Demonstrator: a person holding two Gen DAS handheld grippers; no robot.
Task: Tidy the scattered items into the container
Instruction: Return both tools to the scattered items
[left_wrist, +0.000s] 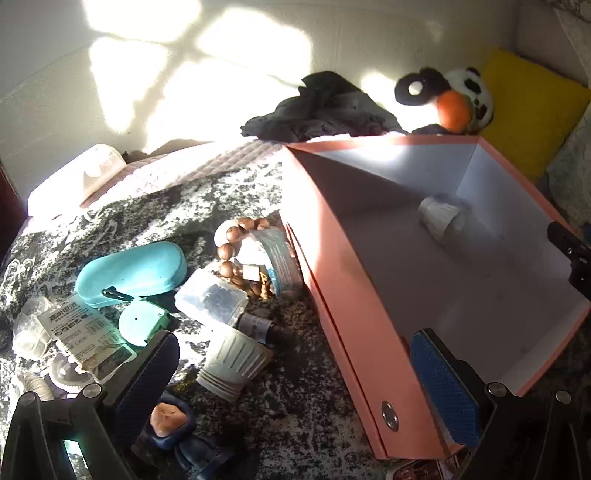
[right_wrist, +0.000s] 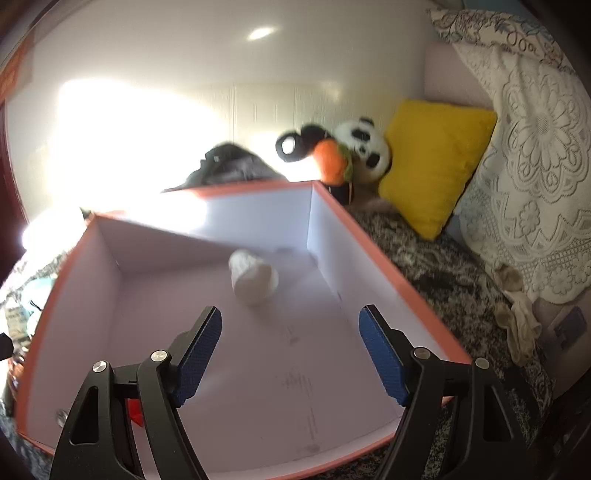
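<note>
A pink open box (left_wrist: 354, 295) with a white inside stands on the patterned bedspread; it also shows in the right wrist view (right_wrist: 373, 243). One white ribbed cup (left_wrist: 441, 218) lies on its side in the box, blurred in the right wrist view (right_wrist: 253, 277). Left of the box lie scattered items: a second white ribbed cup (left_wrist: 231, 363), a teal glasses case (left_wrist: 131, 273), a clear plastic box (left_wrist: 210, 297), a wooden bead string (left_wrist: 236, 254), a battery pack (left_wrist: 83, 332). My left gripper (left_wrist: 295, 373) is open and empty over the box's left wall. My right gripper (right_wrist: 290, 350) is open and empty above the box.
A panda plush (left_wrist: 461, 99) with an orange ball, a dark cloth (left_wrist: 325, 110) and a yellow cushion (left_wrist: 528, 110) lie behind the box. A lace cover (right_wrist: 532, 166) and socks (right_wrist: 517, 314) are to the right. A dark blue item with a tan piece (left_wrist: 170, 424) lies near my left finger.
</note>
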